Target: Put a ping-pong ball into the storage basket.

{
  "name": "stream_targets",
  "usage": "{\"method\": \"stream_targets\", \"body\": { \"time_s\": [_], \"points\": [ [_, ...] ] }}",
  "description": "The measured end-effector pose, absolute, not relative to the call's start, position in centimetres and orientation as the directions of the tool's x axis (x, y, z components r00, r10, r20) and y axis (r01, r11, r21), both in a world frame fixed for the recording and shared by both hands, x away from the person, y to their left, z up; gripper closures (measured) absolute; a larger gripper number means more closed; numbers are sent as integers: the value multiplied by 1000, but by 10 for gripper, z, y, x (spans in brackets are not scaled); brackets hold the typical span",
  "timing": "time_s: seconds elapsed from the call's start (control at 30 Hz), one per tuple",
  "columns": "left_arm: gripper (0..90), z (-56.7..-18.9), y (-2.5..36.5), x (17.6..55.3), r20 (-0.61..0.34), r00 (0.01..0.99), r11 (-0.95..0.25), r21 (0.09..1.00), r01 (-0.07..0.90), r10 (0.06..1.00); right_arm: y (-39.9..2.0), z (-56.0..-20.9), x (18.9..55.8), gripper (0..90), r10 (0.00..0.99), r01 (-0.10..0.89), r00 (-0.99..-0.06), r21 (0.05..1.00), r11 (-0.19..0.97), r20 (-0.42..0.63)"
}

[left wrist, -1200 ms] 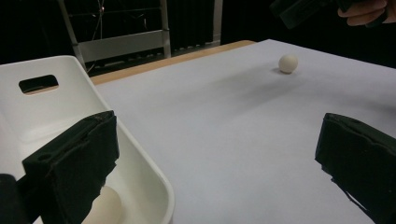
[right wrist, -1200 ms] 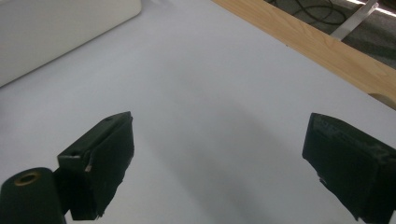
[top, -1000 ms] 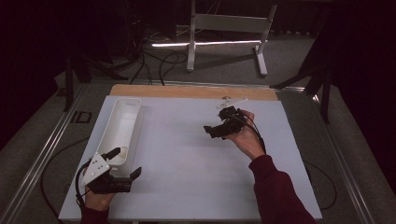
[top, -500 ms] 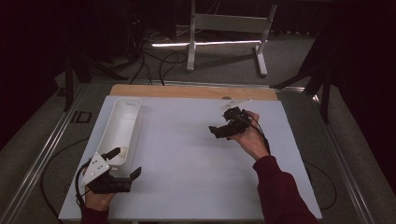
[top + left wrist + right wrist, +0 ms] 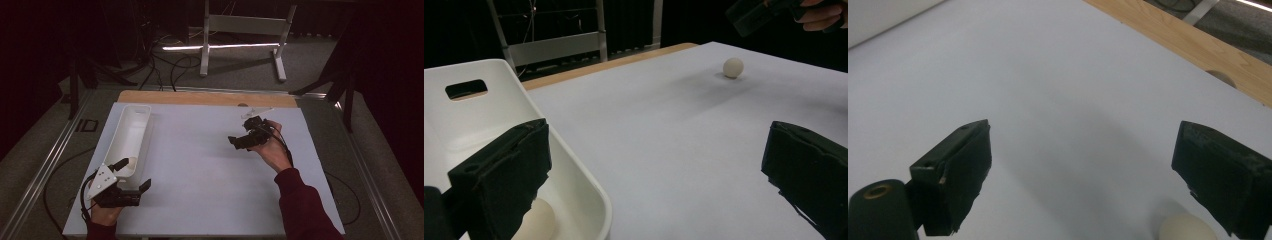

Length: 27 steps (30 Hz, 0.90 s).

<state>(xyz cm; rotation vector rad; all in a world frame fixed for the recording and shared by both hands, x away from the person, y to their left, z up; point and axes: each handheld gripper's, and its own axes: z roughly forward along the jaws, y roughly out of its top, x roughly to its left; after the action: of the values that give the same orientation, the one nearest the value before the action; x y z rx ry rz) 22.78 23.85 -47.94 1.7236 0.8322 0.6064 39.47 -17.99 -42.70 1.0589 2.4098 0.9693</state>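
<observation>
i judged the ball (image 5: pixel 1187 231), loose on the mat (image 5: pixel 200 165) just under my right gripper (image 5: pixel 1083 175), could roll off if a jaw nudged it, since that gripper hung wide apart and empty, as did my left gripper (image 5: pixel 654 175) by the tray (image 5: pixel 574 175).

1. My left gripper (image 5: pixel 134 176) is black, with a pale grey three-cornered plate (image 5: pixel 102 179) on top, marked by a few small dark holes.
2. A thin black cable (image 5: pixel 88 185) loops from it past my left hand (image 5: pixel 104 212).
3. My right gripper (image 5: pixel 236 142) is black too, its plate (image 5: pixel 255 113) pale and slim.
4. A black cable (image 5: pixel 285 148) runs down over my right hand (image 5: pixel 272 152).
5. My right arm wears a dark red long sleeve (image 5: pixel 307 210); a dark red cuff (image 5: pixel 100 231) shows at the left wrist.
6. Close up, the jaws are blocky black pads with scuffed, chipped edges, and a brass-ringed black cylinder (image 5: pixel 878 210) sits beside one.
</observation>
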Motion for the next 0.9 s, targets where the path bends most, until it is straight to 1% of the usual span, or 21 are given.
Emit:
{"method": "stream_targets", "body": {
  "time_s": [0.5,0.9],
  "points": [
    [4,-479,239,228,-7,625,-178,956,233,781,-192,-432,395,87,756,529,-653,697,485,-31],
    [4,-479,239,228,-6,625,-178,956,233,781,-204,-440,399,87,776,557,-630,681,475,-26]
  ]
}}
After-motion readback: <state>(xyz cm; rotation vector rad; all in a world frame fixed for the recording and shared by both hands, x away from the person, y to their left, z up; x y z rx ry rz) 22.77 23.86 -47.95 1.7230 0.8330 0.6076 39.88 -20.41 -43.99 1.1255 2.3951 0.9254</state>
